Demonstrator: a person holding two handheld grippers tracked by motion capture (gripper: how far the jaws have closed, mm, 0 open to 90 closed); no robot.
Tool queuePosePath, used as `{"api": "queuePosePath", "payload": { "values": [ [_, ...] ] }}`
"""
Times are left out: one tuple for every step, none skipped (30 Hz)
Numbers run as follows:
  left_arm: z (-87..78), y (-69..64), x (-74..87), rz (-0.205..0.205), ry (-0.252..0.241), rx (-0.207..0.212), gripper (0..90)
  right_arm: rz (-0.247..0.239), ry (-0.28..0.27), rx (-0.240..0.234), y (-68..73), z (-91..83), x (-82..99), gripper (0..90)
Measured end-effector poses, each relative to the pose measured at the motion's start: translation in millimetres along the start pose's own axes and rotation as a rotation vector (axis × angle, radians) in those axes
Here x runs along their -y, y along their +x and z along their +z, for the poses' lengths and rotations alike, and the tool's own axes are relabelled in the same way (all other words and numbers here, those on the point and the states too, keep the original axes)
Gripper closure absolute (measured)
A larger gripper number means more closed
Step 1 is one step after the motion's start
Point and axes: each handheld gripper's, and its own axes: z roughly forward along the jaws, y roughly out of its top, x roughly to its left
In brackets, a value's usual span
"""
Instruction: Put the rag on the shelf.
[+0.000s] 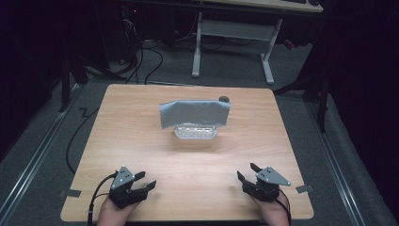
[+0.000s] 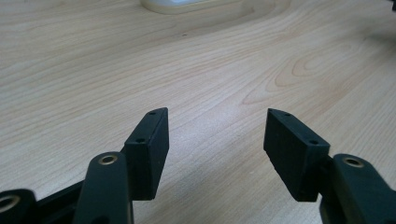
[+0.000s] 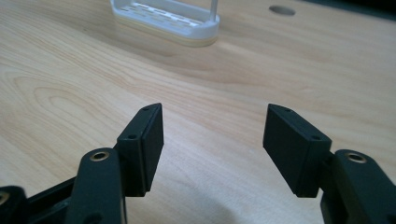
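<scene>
A grey cloth [image 1: 195, 113] hangs draped over a white slotted rack [image 1: 195, 131] near the middle of the wooden table [image 1: 141, 141]. The rack's base [image 3: 168, 19] appears at the top of the right gripper view, and its rim [image 2: 177, 5] at the top of the left gripper view. My left gripper [image 1: 145, 180] rests low at the table's front left, jaws wide apart with bare wood between them [image 2: 215, 130]. At the front right my right gripper [image 1: 247, 171] stands open too, with nothing between its jaws [image 3: 214, 128]. Both point toward the rack from well short of it.
A round dark grommet [image 1: 224, 99] sits in the table behind the cloth, also seen as a hole [image 3: 282, 10] in the wood. Beyond the table stand a white desk frame [image 1: 233, 42] and cables on grey carpet. Tape tabs mark both front corners.
</scene>
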Motion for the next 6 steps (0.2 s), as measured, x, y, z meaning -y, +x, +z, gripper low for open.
{"api": "queuePosePath", "payload": {
  "values": [
    [0.9,0.3,-0.4,0.013,0.004,-0.004,40.8,0.003,-0.001,0.005,-1.2,0.4,0.7,38.3],
    [1.7,1.0,-0.6,0.009,0.004,-0.004,40.7,0.006,0.003,0.012,-2.0,1.6,1.5,38.6],
    [2.2,2.5,-1.1,-0.001,0.0,0.0,40.7,0.012,0.008,0.01,-2.7,2.6,1.9,38.6],
    [1.8,4.2,-1.6,-0.007,0.0,0.004,40.7,0.02,0.012,0.004,-3.5,3.8,2.3,38.6],
    [1.3,5.5,-1.8,-0.012,-0.007,0.002,40.7,0.025,0.01,0.002,-3.5,4.9,2.5,38.6],
    [0.7,6.3,-1.8,-0.01,-0.006,0.0,40.7,0.019,0.009,0.004,-2.5,5.7,2.5,38.6]
  ]
}}
